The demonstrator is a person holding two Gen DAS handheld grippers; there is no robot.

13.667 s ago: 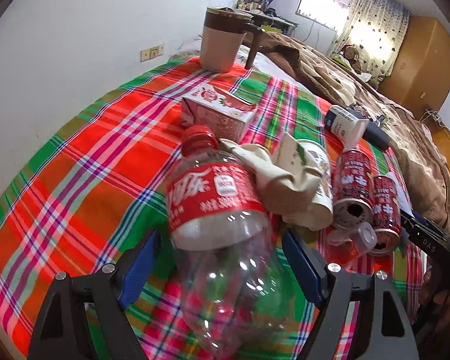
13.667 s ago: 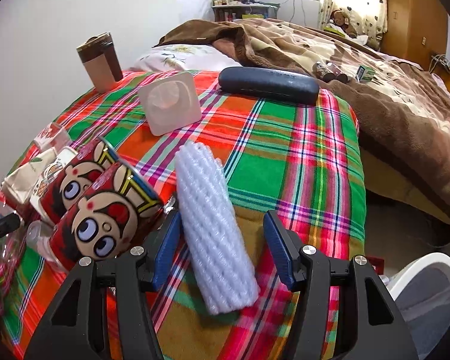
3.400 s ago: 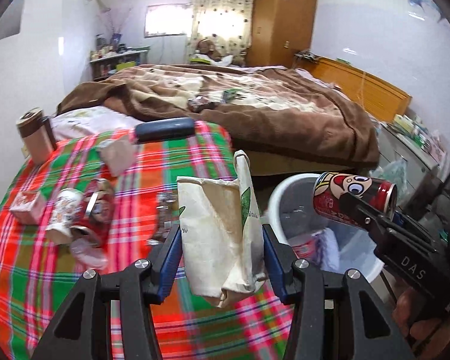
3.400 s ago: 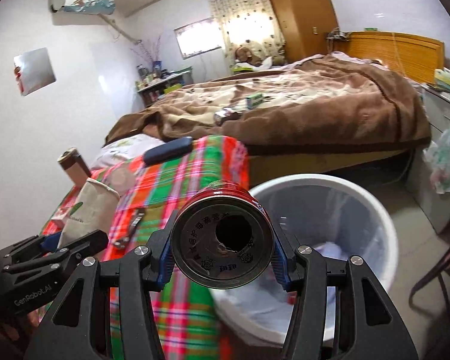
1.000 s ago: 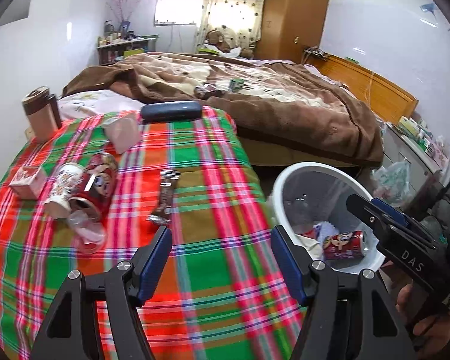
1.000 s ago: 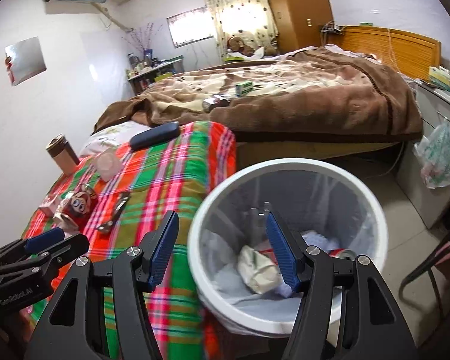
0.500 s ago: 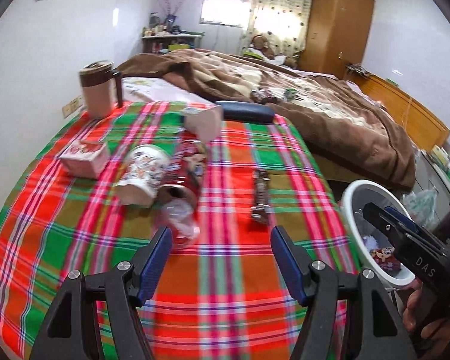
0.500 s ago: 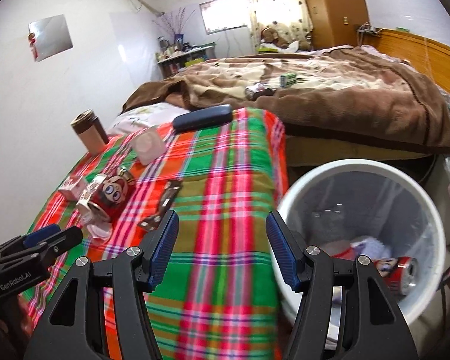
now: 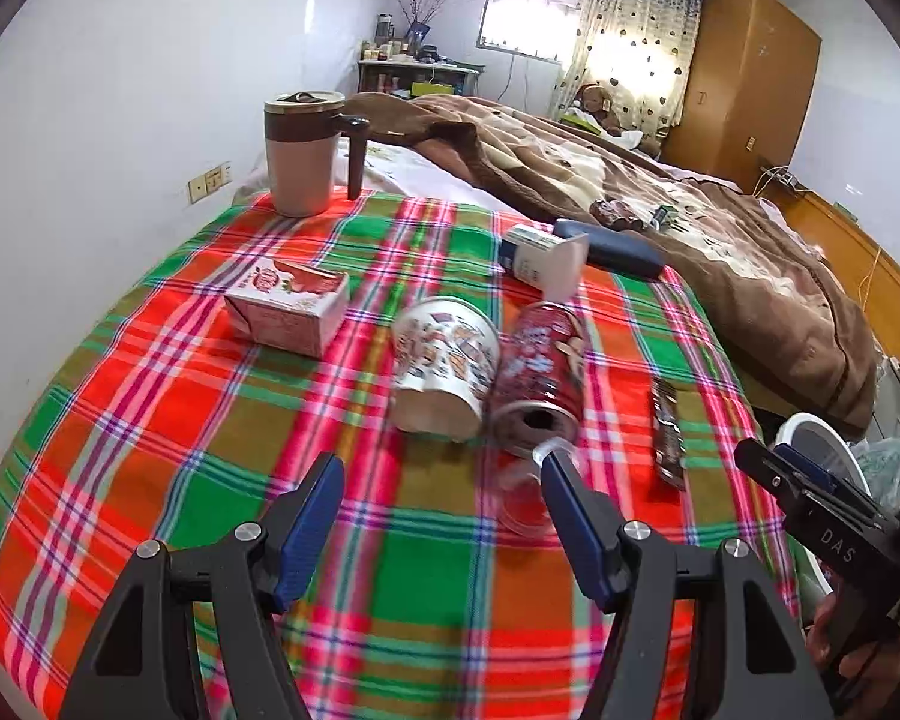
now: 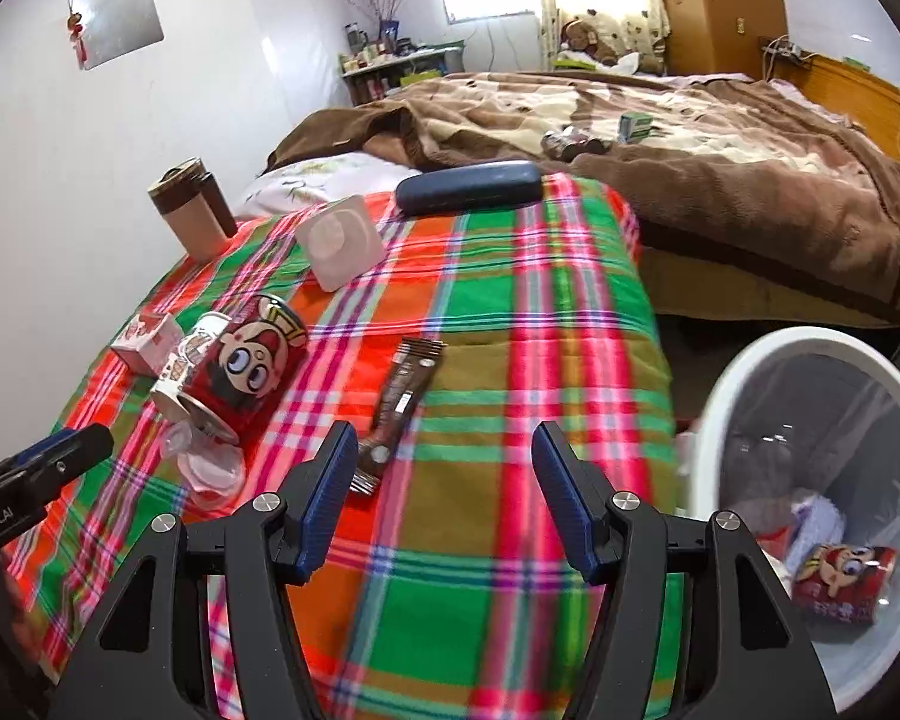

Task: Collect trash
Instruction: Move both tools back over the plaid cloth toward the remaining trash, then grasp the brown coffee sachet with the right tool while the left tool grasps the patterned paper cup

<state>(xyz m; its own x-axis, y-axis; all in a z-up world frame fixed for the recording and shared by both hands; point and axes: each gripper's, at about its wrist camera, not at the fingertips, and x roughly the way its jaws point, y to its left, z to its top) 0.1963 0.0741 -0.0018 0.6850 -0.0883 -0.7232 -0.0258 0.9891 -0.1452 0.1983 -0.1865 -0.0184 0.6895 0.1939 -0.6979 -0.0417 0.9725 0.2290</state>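
both tongs spread, empty: left gripper (image 9: 441, 501), right gripper (image 10: 438, 480). risk: red can (image 9: 537, 387) at frame centre likely rolls if nudged, knocking paper cup (image 9: 444, 378).

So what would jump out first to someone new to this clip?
The loud red-and-green plaid cloth fills both views. On it, left of the brown foil wrapper, lies a red cartoon-face can. A matching can lies in the white plastic bin at right.
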